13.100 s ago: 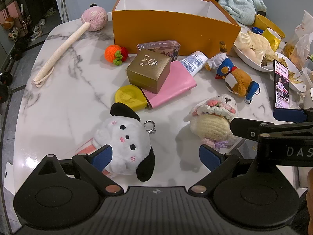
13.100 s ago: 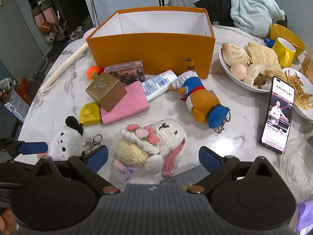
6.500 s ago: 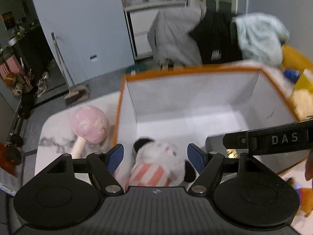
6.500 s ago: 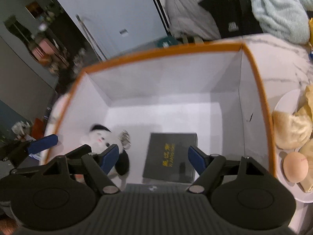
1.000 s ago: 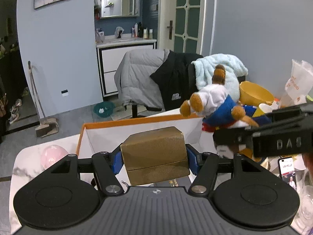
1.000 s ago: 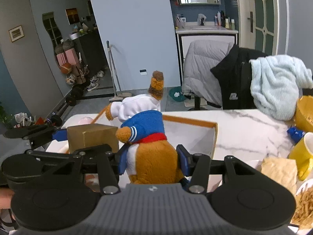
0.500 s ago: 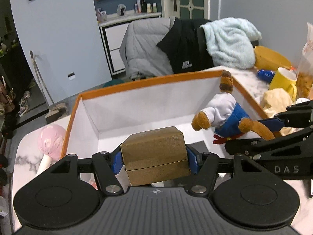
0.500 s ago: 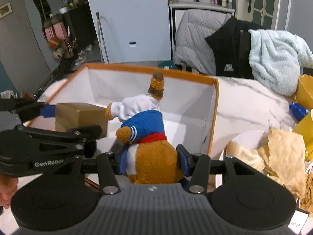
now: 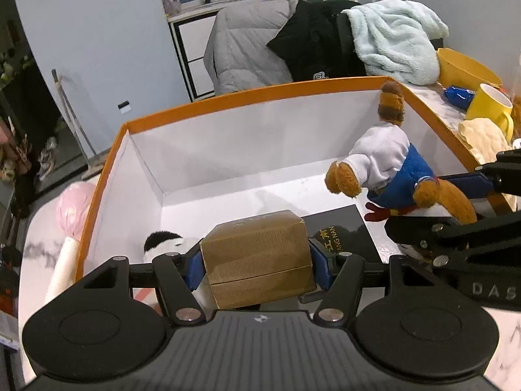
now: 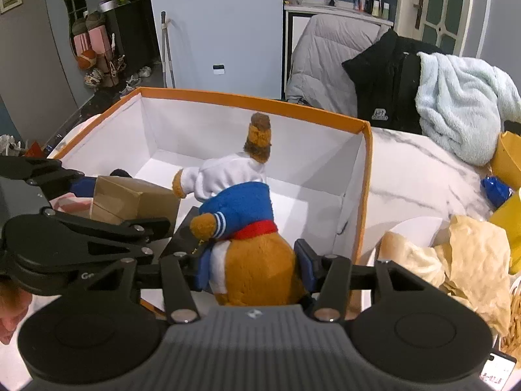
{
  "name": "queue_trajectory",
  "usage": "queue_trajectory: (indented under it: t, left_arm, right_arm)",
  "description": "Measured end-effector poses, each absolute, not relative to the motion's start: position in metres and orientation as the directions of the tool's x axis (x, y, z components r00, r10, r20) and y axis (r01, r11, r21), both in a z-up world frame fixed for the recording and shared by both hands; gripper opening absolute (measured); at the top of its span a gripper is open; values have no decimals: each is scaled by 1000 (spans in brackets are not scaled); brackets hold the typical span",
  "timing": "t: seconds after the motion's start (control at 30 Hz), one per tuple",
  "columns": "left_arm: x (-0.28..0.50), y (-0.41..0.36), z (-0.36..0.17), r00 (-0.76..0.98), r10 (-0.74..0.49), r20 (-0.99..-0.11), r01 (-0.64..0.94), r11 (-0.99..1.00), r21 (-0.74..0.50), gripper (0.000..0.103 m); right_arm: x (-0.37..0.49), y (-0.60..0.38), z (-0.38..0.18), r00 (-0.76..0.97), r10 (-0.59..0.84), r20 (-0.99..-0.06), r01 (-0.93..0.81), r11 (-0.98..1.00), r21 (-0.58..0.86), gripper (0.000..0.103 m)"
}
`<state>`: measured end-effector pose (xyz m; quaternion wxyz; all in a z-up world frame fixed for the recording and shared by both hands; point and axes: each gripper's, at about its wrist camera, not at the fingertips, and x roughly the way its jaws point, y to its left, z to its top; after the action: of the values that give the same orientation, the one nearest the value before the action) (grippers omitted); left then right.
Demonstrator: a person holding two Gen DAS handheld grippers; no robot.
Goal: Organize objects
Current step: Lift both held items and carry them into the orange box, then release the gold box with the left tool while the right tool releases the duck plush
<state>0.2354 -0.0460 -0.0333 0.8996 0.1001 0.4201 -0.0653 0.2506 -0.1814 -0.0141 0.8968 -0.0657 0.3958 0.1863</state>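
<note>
The left claw (image 9: 257, 265) is clamped on the gold box (image 9: 257, 254) at lower centre; the right claw (image 10: 254, 268) grips the plush toy (image 10: 247, 228). Both loads hang over the orange box (image 9: 247, 101), whose open floor lies straight below. The black case (image 9: 342, 231) already lies inside.

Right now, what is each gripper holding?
Left gripper: shut on the gold box.
Right gripper: shut on the plush toy.

Black ribbed left tool (image 9: 257, 265) with blue pads (image 9: 194, 268), silver screws.
</note>
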Motion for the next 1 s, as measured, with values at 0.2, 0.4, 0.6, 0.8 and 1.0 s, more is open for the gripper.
queue_trajectory:
  t: [0.2, 0.4, 0.6, 0.8, 1.0]
  left_arm:
    - [237, -45, -34, 634, -27, -773, 191, 974, 123, 74]
    - [237, -45, -34, 628, -24, -778, 185, 976, 119, 75]
    - [237, -45, -33, 627, -9, -779, 176, 976, 131, 78]
    - [232, -42, -23, 675, 5, -738, 169, 972, 161, 88]
    - [229, -35, -8, 702, -2, -712, 143, 980, 138, 88]
  right_arm:
    - [254, -178, -16, 625, 271, -732, -391, 920, 7, 54]
    - [254, -178, -17, 624, 270, -733, -391, 920, 6, 54]
    - [255, -179, -17, 622, 275, -733, -392, 920, 13, 55]
    - [252, -187, -8, 646, 291, -705, -356, 933, 59, 70]
    - [252, -202, 4, 668, 301, -680, -324, 941, 99, 68]
